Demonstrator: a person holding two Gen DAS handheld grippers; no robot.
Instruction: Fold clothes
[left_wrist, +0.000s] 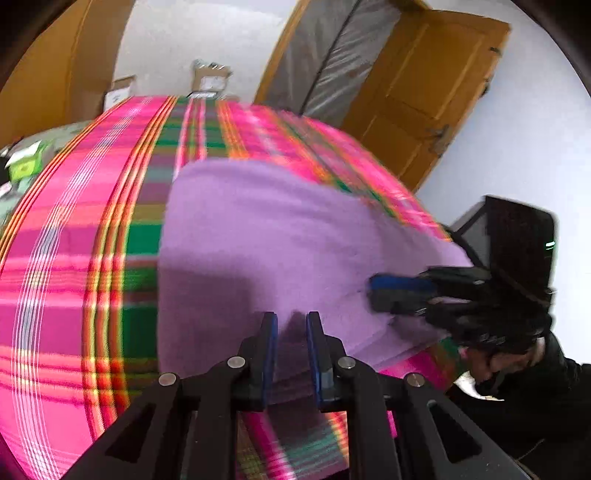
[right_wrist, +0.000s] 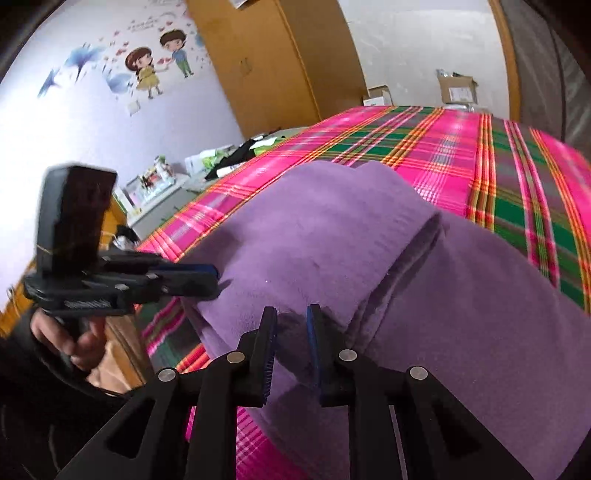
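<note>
A purple fleece garment (left_wrist: 258, 229) lies folded on a bed with a pink and green plaid cover (left_wrist: 74, 240). In the left wrist view my left gripper (left_wrist: 291, 317) holds the garment's near edge, a ridge of cloth pinched between its blue pads. To its right my right gripper (left_wrist: 373, 295) grips the same edge from the side. The right wrist view shows the garment (right_wrist: 332, 229) with a folded layer on top. There my right gripper (right_wrist: 291, 312) is shut on a bunched fold. My left gripper (right_wrist: 216, 278) clamps the garment's left corner, a hand (right_wrist: 81, 339) on its handle.
The plaid cover (right_wrist: 480, 155) runs on past the garment. A cluttered side table (right_wrist: 159, 184) and a wooden wardrobe (right_wrist: 266, 66) stand to the bed's left. Cardboard boxes (left_wrist: 210, 79), a wrapped mattress (left_wrist: 332, 55) and a wooden door (left_wrist: 424, 92) lie beyond the far end.
</note>
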